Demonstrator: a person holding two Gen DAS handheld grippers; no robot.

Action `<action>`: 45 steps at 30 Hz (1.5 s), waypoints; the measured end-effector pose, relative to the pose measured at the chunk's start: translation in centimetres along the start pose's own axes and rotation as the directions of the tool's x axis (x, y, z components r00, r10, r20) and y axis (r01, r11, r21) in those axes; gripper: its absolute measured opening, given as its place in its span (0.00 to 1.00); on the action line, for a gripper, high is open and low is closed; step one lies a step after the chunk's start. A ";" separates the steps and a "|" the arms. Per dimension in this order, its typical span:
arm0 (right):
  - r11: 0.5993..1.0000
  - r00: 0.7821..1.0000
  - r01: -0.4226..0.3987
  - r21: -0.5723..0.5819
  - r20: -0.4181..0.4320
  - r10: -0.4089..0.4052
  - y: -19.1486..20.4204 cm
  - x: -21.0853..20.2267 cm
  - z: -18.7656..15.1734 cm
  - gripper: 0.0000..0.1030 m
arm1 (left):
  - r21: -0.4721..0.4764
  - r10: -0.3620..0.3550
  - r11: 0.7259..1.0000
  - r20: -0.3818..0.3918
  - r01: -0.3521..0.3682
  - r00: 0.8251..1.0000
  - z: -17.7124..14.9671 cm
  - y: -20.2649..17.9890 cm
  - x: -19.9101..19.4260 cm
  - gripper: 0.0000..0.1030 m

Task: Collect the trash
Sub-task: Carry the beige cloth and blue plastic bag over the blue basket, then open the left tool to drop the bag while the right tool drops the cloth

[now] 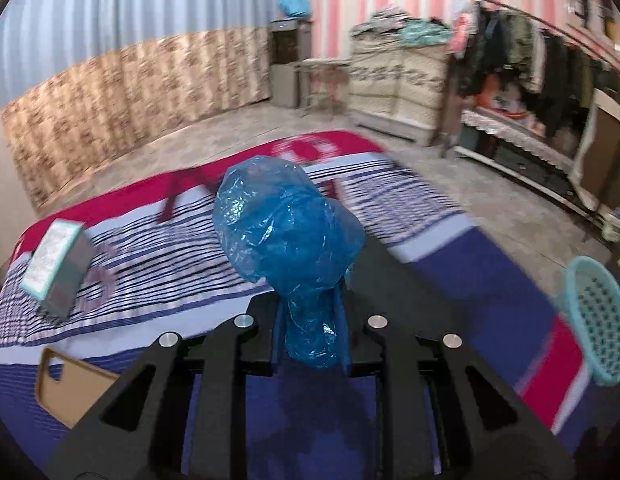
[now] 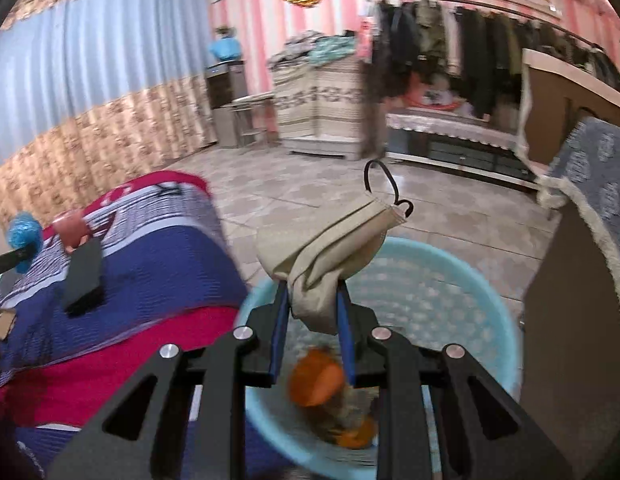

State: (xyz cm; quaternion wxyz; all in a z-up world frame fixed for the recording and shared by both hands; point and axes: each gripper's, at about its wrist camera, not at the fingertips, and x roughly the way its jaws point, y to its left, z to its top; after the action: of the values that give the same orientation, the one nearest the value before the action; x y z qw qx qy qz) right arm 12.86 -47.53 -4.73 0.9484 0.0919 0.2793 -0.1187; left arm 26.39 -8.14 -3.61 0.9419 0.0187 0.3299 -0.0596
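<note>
The right hand-held gripper, clamped on a beige face mask, hangs right over the light-blue basket, nearer than the left hand-held gripper, which pinches a blue plastic bag above the bed, basket at its three o'clock.

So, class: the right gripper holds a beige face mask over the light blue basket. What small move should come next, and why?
Probably open the right gripper and let the beige face mask drop. It already hangs over the light blue basket, which holds orange scraps, so no further travel seems needed. The left gripper, clamped on the blue plastic bag, can follow.
</note>
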 end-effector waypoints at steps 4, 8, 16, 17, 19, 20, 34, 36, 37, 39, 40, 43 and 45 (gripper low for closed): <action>0.998 0.999 0.052 0.022 -0.003 -0.052 -2.7 -0.3 0.2 0.23 | 0.063 -0.088 0.994 0.027 0.086 0.996 0.2 -5.9 -1.2 0.19; 0.996 0.996 0.085 0.000 -0.004 -0.085 -4.1 -0.7 0.2 0.23 | 0.131 -0.171 0.977 0.018 0.167 0.985 -0.3 -12.1 -1.6 0.19; 0.992 0.994 0.113 0.062 -0.021 -0.112 -7.5 0.2 -0.4 0.23 | 0.246 -0.291 0.927 -0.009 0.284 0.957 -2.8 -21.7 -1.9 0.19; 0.990 0.993 0.114 0.078 -0.025 -0.112 -8.1 0.3 -0.5 0.23 | 0.258 -0.300 0.920 -0.015 0.293 0.954 -3.2 -22.4 -1.8 0.19; 0.988 0.993 0.116 0.098 -0.029 -0.114 -8.8 0.5 -0.7 0.23 | 0.286 -0.315 0.907 -0.032 0.311 0.949 -4.0 -24.5 -1.6 0.19; 0.987 0.993 0.118 0.106 -0.031 -0.115 -9.2 0.6 -0.8 0.23 | 0.302 -0.331 0.894 -0.050 0.330 0.942 -4.4 -25.7 -1.3 0.19; 0.983 0.992 0.121 0.140 -0.059 -0.114 -11.0 1.9 -1.7 0.23 | 0.421 -0.345 0.841 -0.067 0.340 0.936 -6.5 -33.1 -0.3 0.67; 0.983 0.992 0.121 0.141 -0.064 -0.113 -11.1 1.9 -1.7 0.23 | 0.413 -0.336 0.849 -0.060 0.330 0.940 -6.3 -32.8 -0.3 0.77; 0.983 0.991 0.121 0.140 -0.065 -0.113 -11.1 2.0 -1.7 0.23 | 0.403 -0.332 0.856 -0.055 0.325 0.942 -6.1 -32.5 -0.3 0.80; 0.983 0.991 0.124 0.135 -0.066 -0.116 -10.9 2.0 -1.6 0.23 | 0.380 -0.327 0.867 -0.050 0.321 0.944 -5.6 -31.6 -0.2 0.82; 0.983 0.991 0.123 0.133 -0.066 -0.115 -10.8 2.0 -1.6 0.23 | 0.372 -0.323 0.872 -0.048 0.317 0.945 -5.4 -31.4 -0.1 0.85; 0.985 0.992 0.118 0.122 -0.068 -0.110 -10.1 2.1 -1.6 0.23 | 0.330 -0.283 0.903 -0.022 0.275 0.959 -4.8 -29.5 0.1 0.91; 0.987 0.992 0.113 0.111 -0.072 -0.105 -9.7 2.3 -1.6 0.23 | 0.302 -0.270 0.916 -0.018 0.263 0.963 -4.4 -28.3 0.3 0.92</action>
State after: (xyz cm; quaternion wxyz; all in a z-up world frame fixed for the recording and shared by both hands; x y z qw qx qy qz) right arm 11.27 -56.82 -8.34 0.9238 0.1349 0.3078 -0.1832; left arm 20.32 -35.92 -7.10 0.9149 0.1161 0.3051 -0.2372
